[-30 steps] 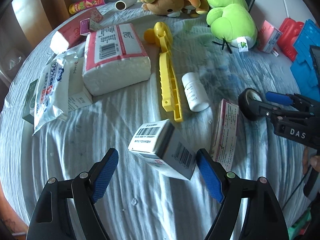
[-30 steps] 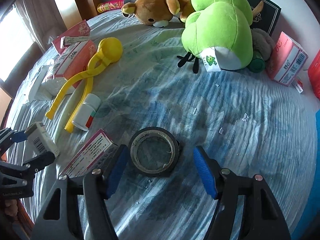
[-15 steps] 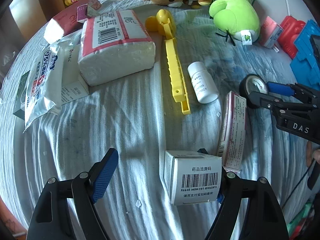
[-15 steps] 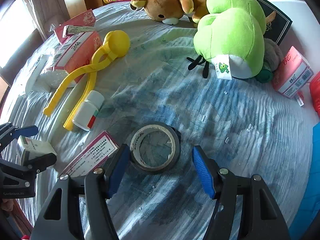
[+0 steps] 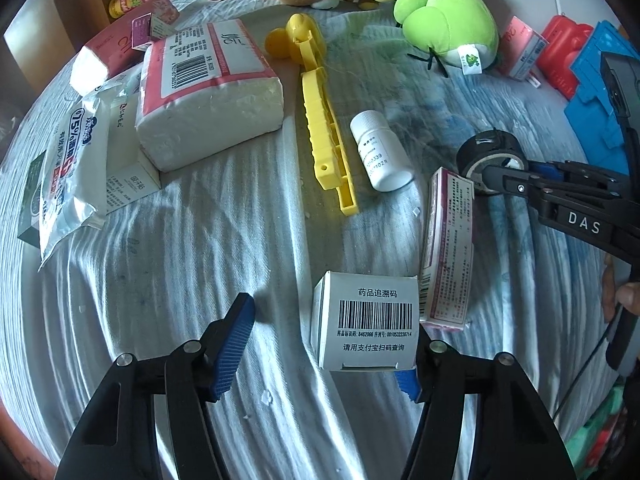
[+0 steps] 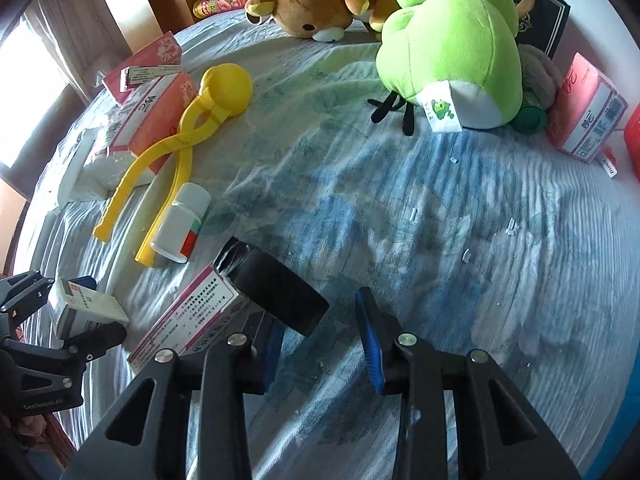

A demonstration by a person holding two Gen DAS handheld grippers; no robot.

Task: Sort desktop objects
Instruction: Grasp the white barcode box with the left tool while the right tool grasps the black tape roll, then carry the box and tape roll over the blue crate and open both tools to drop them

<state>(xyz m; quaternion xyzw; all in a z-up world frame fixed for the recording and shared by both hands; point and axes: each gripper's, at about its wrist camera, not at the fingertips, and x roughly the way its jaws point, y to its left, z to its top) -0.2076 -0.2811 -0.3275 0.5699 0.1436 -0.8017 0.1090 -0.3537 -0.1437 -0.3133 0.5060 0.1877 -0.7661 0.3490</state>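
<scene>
Notably, the white box (image 5: pixel 366 322) sits off-centre within the wide-open left gripper (image 5: pixel 324 340), touching the pink carton (image 5: pixel 448 248); whether the right gripper (image 6: pixel 326 320) grips anything is unclear.

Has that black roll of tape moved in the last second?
Yes. The black tape roll lay flat on the cloth beside the pink-edged box; now it is tipped on edge, overlapping that box's corner.

You are in a home, at a round table under a wrinkled pale blue-and-white cloth (image 6: pixel 400 208). On it lie a brown plush bear (image 6: pixel 320 12), a lime-green plush frog (image 6: pixel 452 52) and a wrapped white tissue pack (image 5: pixel 208 92); daylight enters past a curtain (image 6: pixel 36 52).
</scene>
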